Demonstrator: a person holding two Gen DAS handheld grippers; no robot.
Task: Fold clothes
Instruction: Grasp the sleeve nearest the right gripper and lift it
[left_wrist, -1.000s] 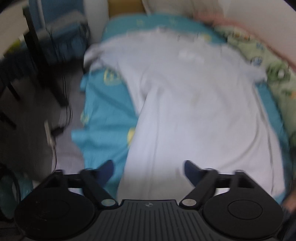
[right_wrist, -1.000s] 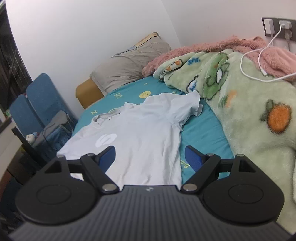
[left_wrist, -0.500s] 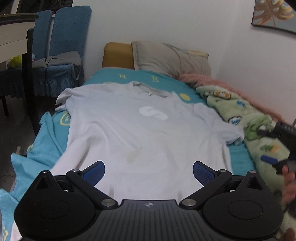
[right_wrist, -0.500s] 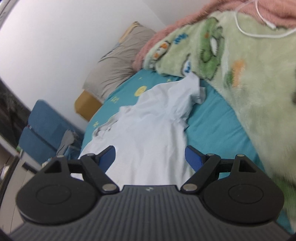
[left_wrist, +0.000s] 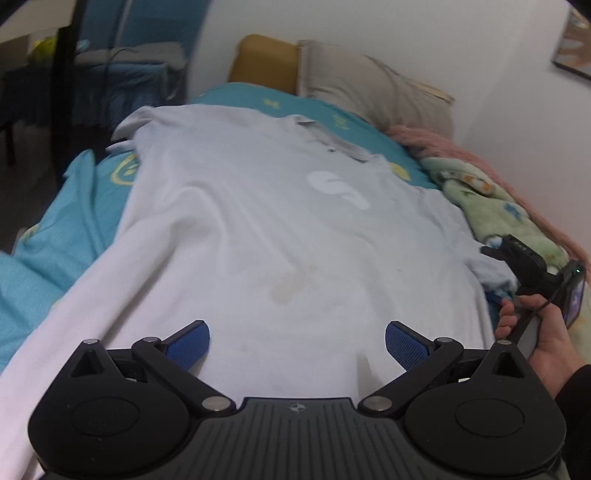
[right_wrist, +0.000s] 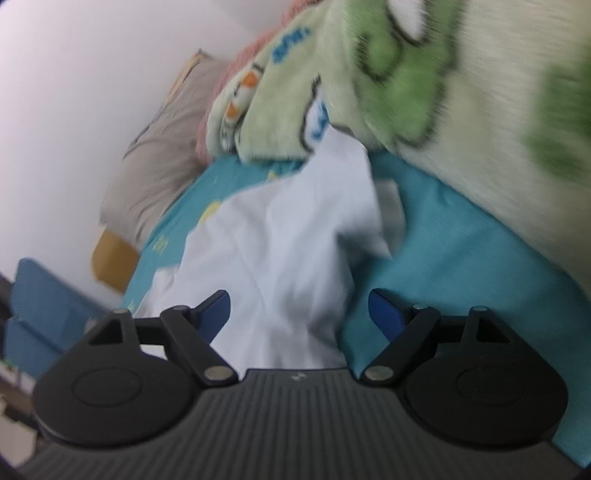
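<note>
Left wrist view: white t-shirt (left_wrist: 266, 236) laid flat, front up, on the bed's teal sheet (left_wrist: 70, 236), collar toward the grey pillow (left_wrist: 369, 92), hem nearest the camera. Pale logo on the shirt's chest, faint yellowish stains lower down the front. Left tool (left_wrist: 297, 341) spread wide, blue pads over the shirt's hem area, nothing between them; contact with the cloth cannot be told. On the shirt's right side, at its sleeve, a hand (left_wrist: 543, 332) holds the right tool's handle; the tool's tips are not clear here. Green patterned blanket (left_wrist: 491, 206) lies along the shirt's right edge, pink blanket (left_wrist: 436, 142) beyond it. Blue chair (left_wrist: 122, 55) past the shirt's left sleeve, off the bed.

Right wrist view: blurred. Right tool (right_wrist: 299, 310) spread open, holding nothing, pads either side of the shirt's (right_wrist: 280, 251) right sleeve and side edge. Sleeve tip rumpled, pointing toward the green blanket (right_wrist: 424, 74). Teal sheet (right_wrist: 461, 266) bare to the shirt's right. Pillow (right_wrist: 162, 155) beyond the shirt's collar end.
</note>
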